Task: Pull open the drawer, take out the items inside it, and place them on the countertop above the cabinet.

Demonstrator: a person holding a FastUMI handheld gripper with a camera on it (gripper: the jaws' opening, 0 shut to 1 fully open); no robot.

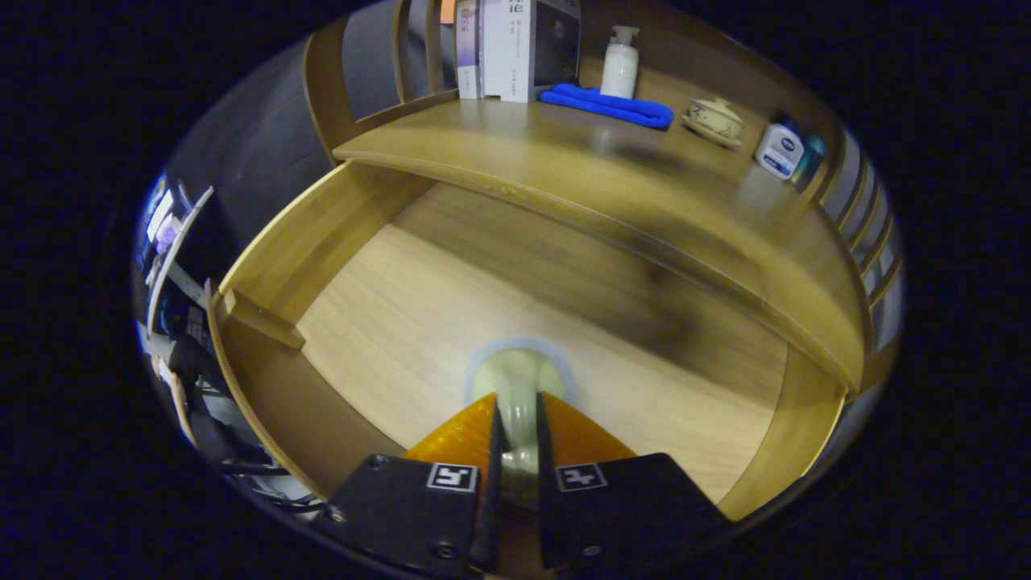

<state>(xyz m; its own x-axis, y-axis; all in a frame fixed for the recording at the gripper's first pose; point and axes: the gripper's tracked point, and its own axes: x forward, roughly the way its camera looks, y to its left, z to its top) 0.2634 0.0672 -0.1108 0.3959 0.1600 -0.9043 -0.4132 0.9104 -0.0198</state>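
One gripper (pixel 515 435) showed in its own view, and its two fingers were pinching a pale spoon (pixel 517 387) between them. The spoon's round bowl poked out just ahead of the fingertips, and its handle ran back between the fingers, so its long way matched theirs. Under it lay the open drawer (pixel 338 234), with a bare wood floor. The countertop (pixel 612 185) sat beyond the spoon and higher than the drawer floor, past the drawer's far side. That looked like the way the spoon had to go: up and forward. At the back of the countertop stood some books (pixel 515 48), a pump bottle (pixel 620 63), a blue towel (pixel 608 105), a lidded cup (pixel 714 119) and a small bottle (pixel 778 151).
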